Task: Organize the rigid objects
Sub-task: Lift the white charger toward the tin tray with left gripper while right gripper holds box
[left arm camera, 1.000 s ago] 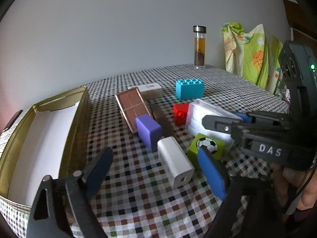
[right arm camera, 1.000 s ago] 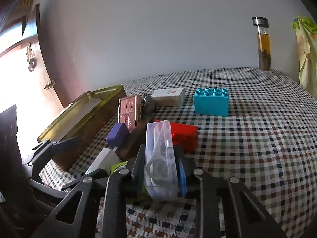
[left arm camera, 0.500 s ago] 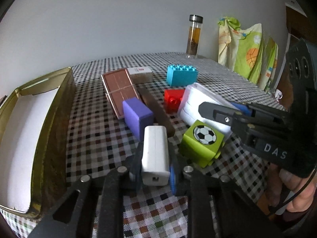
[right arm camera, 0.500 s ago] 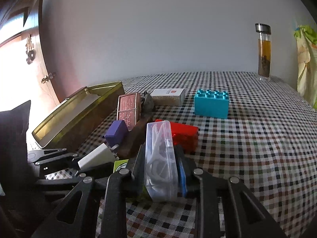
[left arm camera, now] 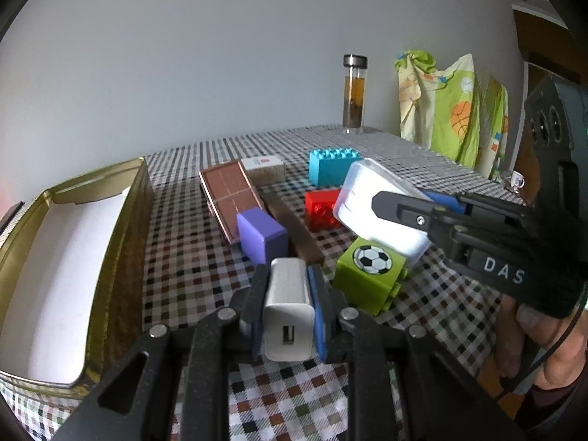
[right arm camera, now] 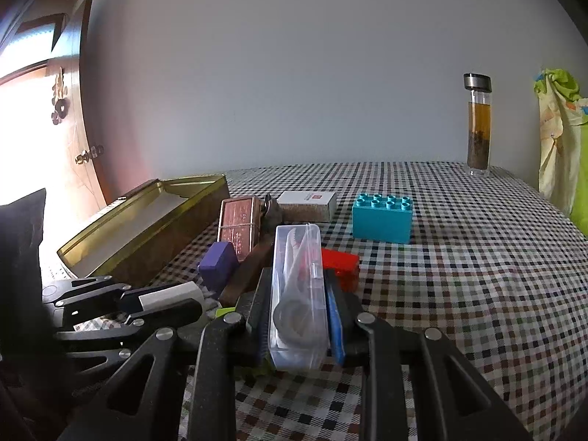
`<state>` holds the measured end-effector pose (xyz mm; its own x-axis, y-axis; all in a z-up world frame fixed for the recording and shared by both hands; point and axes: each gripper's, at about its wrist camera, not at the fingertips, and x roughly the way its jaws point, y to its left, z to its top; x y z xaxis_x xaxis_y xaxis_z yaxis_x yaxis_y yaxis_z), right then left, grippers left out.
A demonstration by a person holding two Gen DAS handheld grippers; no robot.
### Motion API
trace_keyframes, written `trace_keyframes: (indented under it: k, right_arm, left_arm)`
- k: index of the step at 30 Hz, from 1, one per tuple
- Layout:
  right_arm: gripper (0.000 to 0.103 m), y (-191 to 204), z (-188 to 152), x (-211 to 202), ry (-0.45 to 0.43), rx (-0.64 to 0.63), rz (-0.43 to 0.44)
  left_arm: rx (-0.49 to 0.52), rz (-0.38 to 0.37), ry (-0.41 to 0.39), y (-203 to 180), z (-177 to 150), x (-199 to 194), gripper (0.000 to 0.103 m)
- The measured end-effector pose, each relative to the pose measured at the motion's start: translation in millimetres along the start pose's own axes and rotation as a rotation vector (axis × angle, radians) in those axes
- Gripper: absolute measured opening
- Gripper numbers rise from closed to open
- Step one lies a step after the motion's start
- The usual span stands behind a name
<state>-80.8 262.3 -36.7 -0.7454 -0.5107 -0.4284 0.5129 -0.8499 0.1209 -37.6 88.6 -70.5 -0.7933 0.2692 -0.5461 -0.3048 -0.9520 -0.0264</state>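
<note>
My left gripper (left arm camera: 288, 286) is shut on a white USB charger (left arm camera: 288, 310) and holds it above the checked cloth. My right gripper (right arm camera: 297, 286) is shut on a clear plastic case (right arm camera: 298, 294), lifted off the table; it also shows in the left wrist view (left arm camera: 382, 209). An open gold tin (left arm camera: 121, 242) with a white lining stands at the left. Loose on the cloth lie a purple block (left arm camera: 261, 236), a brown bar (left arm camera: 292, 226), a copper-coloured flat box (left arm camera: 232, 193), a red brick (left arm camera: 321, 210), a teal brick (left arm camera: 330, 166), a green football cube (left arm camera: 371, 279) and a white box (left arm camera: 264, 169).
A glass bottle (left arm camera: 354, 93) with amber liquid stands at the table's far edge. Colourful cloth (left arm camera: 452, 110) hangs at the right beyond the table. A wooden door (right arm camera: 55, 136) is at the left in the right wrist view.
My left gripper has closed on the white charger and lifted it from the cloth. My right gripper has raised the clear case slightly.
</note>
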Motion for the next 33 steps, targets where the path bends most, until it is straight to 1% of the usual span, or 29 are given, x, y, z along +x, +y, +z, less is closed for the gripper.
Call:
trace_keyframes:
  k: [15,26,33]
  right_arm:
    - [0.028,-0.9,-1.5,-9.2,-0.063,0.003,0.014]
    - [0.028,-0.1,-1.8,-15.7,-0.106,0.004,-0.003]
    - [0.028,6.0,0.3,-21.3,-0.123,-0.003,0.01]
  left_arm:
    - [-0.019,-0.007,-0.055,6.5,1.3,-10.5,0.02]
    - [-0.029,0.009,-0.1,12.0,3.0,-21.2,0.02]
    - [-0.018,0.023,-0.138,10.6,7.0,-31.7,0.02]
